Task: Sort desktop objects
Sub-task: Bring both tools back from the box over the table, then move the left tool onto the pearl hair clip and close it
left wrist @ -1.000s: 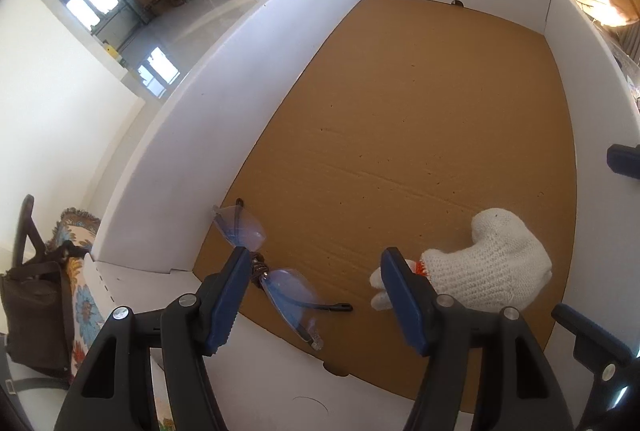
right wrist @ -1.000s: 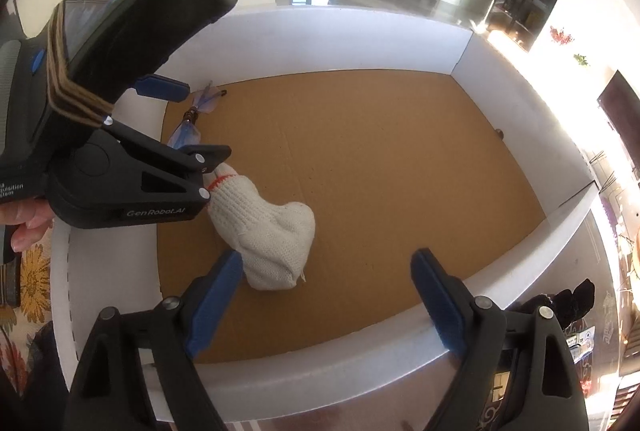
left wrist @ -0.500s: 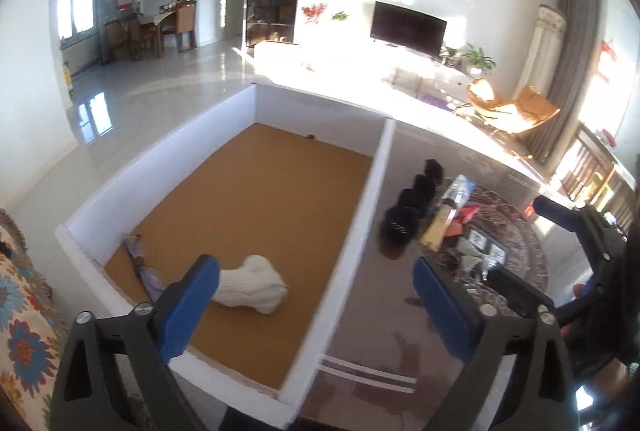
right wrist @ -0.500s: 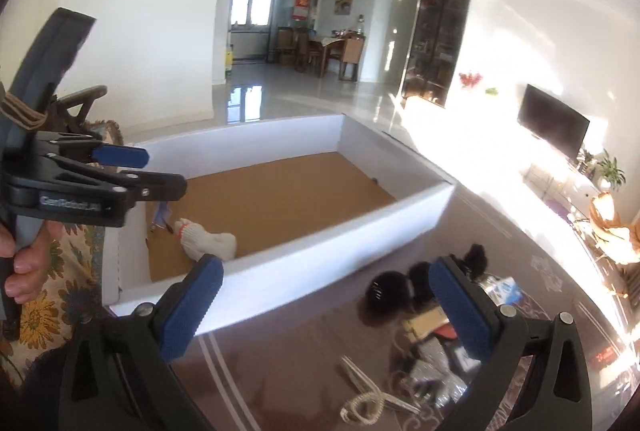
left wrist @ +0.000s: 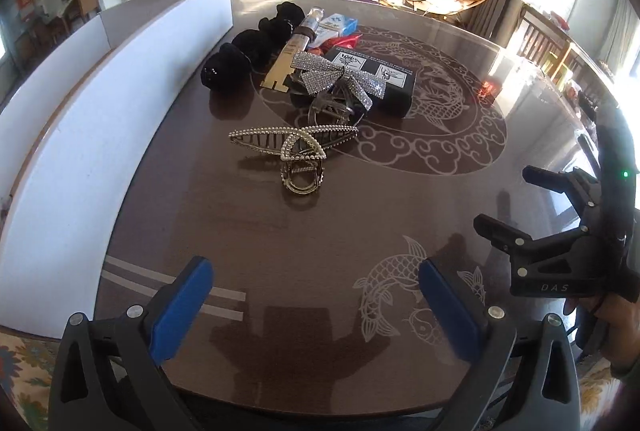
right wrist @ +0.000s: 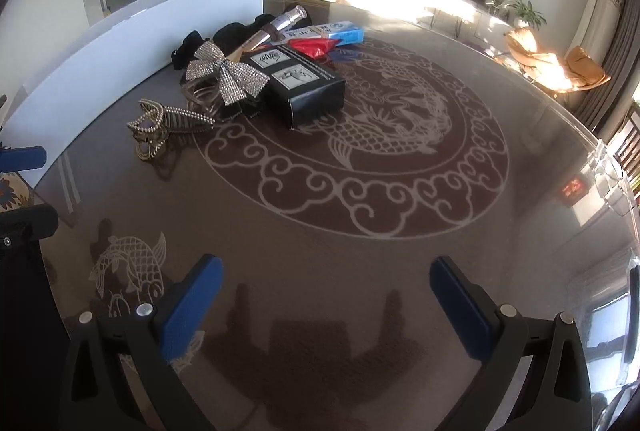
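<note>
My left gripper (left wrist: pixel 314 263) is open and empty above the dark patterned table (left wrist: pixel 320 231). Ahead of it lies a pearl hair claw (left wrist: pixel 294 151), then a rhinestone bow clip (left wrist: pixel 336 77) leaning on a black box (left wrist: pixel 376 79). Black scrunchies (left wrist: pixel 240 57) and a gold tube (left wrist: pixel 296 45) lie behind. My right gripper (right wrist: pixel 326 261) is also open and empty, over bare table. From it the pearl claw (right wrist: pixel 160 127), the bow (right wrist: pixel 224 73) and the black box (right wrist: pixel 304 83) sit at the far left.
A white-walled sorting box (left wrist: pixel 100 91) stands along the left of the table. A blue-and-white carton (right wrist: pixel 336 33) and a red wrapper (right wrist: pixel 316 47) lie behind the pile. The right tool's black body (left wrist: pixel 560 259) and a hand are at the right edge.
Both grippers swung away from the white box, where a glove and glasses lie, to over the table with the pile. Their jaws spread wider.
</note>
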A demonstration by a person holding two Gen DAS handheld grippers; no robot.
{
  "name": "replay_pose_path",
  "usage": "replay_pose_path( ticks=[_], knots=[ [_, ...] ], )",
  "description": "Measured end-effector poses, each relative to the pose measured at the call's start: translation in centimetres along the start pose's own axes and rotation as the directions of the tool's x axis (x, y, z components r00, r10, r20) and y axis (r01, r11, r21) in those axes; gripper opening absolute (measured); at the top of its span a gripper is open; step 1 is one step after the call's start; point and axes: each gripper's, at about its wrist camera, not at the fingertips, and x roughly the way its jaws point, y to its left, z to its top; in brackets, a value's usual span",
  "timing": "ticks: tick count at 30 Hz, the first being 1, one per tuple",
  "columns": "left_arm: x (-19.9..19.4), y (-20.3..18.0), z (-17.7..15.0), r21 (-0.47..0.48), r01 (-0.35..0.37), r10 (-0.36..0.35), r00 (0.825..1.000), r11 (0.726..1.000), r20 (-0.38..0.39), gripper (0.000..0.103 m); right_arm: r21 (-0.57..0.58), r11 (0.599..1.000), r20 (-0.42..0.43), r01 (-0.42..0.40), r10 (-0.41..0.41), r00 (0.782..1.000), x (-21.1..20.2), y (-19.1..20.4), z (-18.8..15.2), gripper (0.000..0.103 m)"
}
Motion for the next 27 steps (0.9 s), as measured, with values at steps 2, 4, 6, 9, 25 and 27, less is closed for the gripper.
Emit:
replay_pose_path(
  ticks=[2, 4, 6, 9, 25, 27],
  knots=[
    [1.2, -0.2, 0.3, -0.004, -0.026, 0.026, 1.000, 1.000, -0.005, 0.103, 0.005, 1.000, -0.020, -0.006, 0.006, 1.000, 0.5, 0.2, -1.0, 0.103],
    [2.5, -0.1, 0.7, -0.013, -0.037, 0.037, 0.999, 0.999, -0.006, 0.103, 0.008, 1.000, -0.027, -0.008, 0.008, 1.000, 1.2, 0.4, -1.1, 0.103],
    [3.3, 0.0, 0.8, -0.024, -0.046, 0.045, 0.999, 0.999, -0.019, 0.103, 0.015, 1.000, -0.016, -0.021, 0.022, 1.000, 1.5, 0.3, -1.1, 0.103],
    [4.1, 0.3, 1.1, -0.039, -0.044, 0.043, 0.999, 0.998, -0.022, 0.103, 0.032, 0.999, -0.015, -0.039, 0.040, 0.999, 2.0, 0.0, -0.9, 0.103],
    [6.8, 0.8, 1.7, -0.102, -0.129, 0.127, 0.992, 0.986, -0.021, 0.103, 0.046, 0.998, 0.024, -0.030, 0.029, 0.999, 2.2, 0.2, -0.8, 0.103],
    [7.0, 0.7, 1.8, -0.104, -0.128, 0.128, 0.992, 0.986, -0.012, 0.103, 0.047, 0.998, 0.024, -0.031, 0.030, 0.999, 2.2, 0.2, -0.8, 0.103]
  ],
)
